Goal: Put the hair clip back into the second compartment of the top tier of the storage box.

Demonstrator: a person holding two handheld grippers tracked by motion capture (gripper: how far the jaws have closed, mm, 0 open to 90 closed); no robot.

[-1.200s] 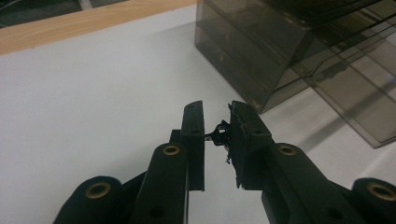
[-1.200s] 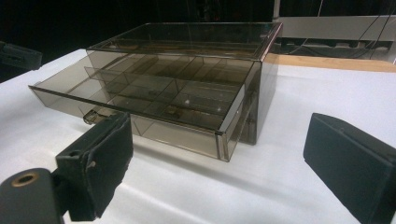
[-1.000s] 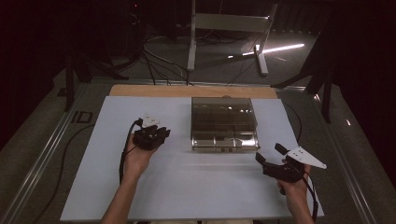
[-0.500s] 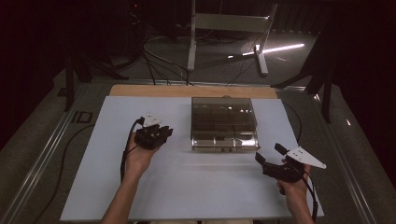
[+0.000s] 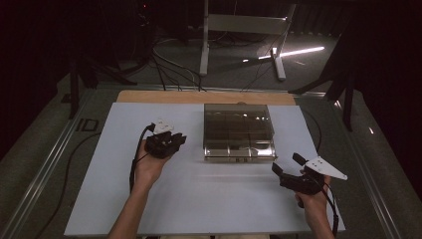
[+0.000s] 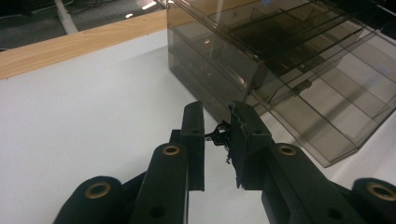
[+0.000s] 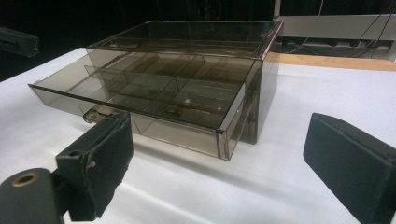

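Left gripper (image 6: 217,135) pinches a tiny dark piece (image 6: 219,136) just left of the smoky drawer box (image 5: 239,132); right gripper (image 7: 215,163) waits spread before the open drawer (image 7: 140,100). Any slackening risks dropping the piece short of a compartment.

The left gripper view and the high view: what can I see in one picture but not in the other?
The left gripper view gives a close look at a tiny dark object pinched between the left gripper jaws, too small to name. The high view takes in the person's forearms, the right gripper with its jaws wide open, the whole white table, and the dark floor with cables behind it. Both show the smoky clear drawer box with its drawer pulled out a little, the white tabletop, and the wooden strip along the far edge.
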